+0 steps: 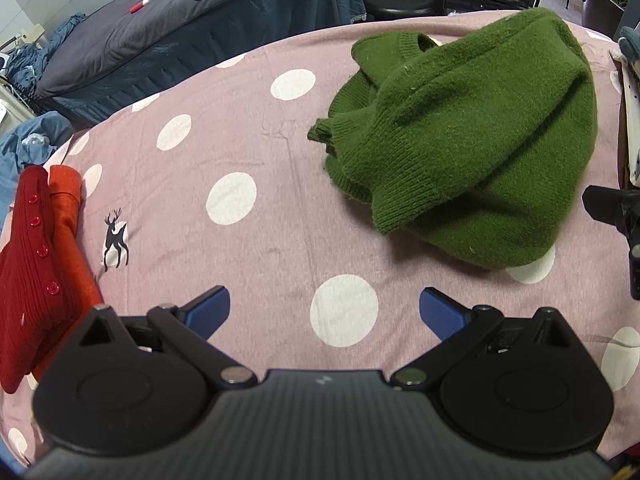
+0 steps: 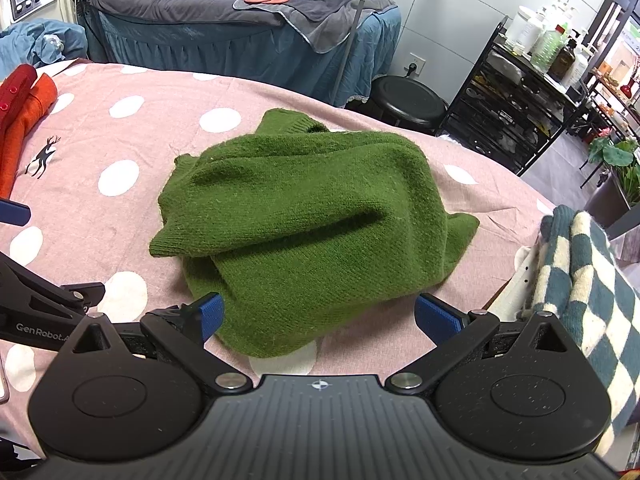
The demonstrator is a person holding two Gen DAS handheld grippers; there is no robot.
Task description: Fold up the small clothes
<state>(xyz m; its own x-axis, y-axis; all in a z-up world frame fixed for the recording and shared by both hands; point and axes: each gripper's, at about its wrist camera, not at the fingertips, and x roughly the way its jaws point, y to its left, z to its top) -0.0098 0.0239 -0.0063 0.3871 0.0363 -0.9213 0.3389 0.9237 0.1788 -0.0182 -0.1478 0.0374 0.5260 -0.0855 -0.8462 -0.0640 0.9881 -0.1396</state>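
Polka-dot table carries the work, largest first: a green sweater lies bunched mid-table, sleeves crossed over the body, not yet a tidy fold. Red and orange knits lie folded at the left edge, seemingly done; a checked garment waits right. Left tongs and right tongs both gape, holding nothing.

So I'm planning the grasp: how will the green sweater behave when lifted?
The green sweater is probably floppy: it lies in soft rumpled folds. Its thick fuzzy knit likely grips rather than slips. Lifted at one edge, the loose sleeve would likely dangle.
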